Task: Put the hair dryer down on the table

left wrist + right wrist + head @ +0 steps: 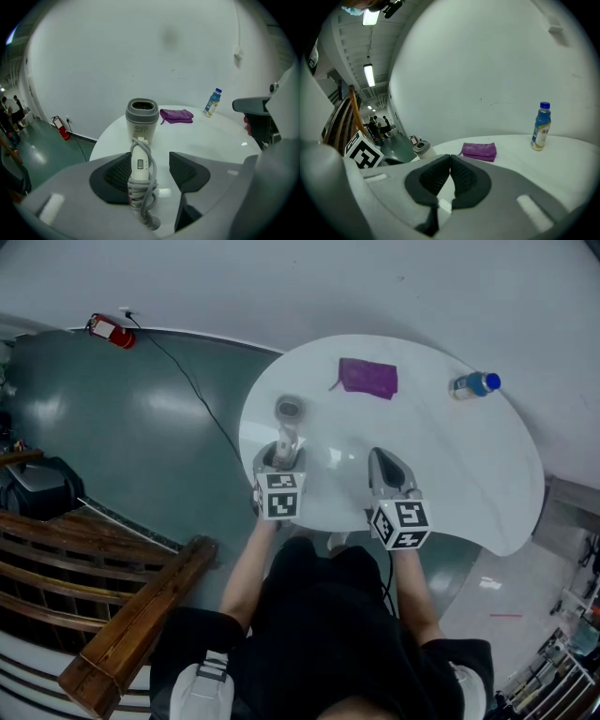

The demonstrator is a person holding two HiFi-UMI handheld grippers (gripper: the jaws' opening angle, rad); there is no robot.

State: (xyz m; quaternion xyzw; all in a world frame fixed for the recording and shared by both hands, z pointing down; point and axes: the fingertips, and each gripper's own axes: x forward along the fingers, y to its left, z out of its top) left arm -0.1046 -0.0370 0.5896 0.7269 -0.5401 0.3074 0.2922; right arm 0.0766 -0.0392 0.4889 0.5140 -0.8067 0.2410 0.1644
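Observation:
A grey hair dryer (288,418) lies on the white round table (450,465), nozzle pointing away from me and its cord wound round the handle. My left gripper (279,457) is over the handle end. In the left gripper view the hair dryer (140,140) has its handle between the jaws of the left gripper (151,171), close to the left pad and with a clear gap to the right pad, so the jaws stand open. My right gripper (387,470) hovers to the right, apart from the dryer. In its own view the right gripper (450,176) is shut on nothing.
A folded purple cloth (367,377) lies at the table's far side and a small blue-capped bottle (476,384) stands at the far right. A red fire extinguisher (111,331) sits by the wall, with a cable on the green floor. A wooden railing (94,596) is at my left.

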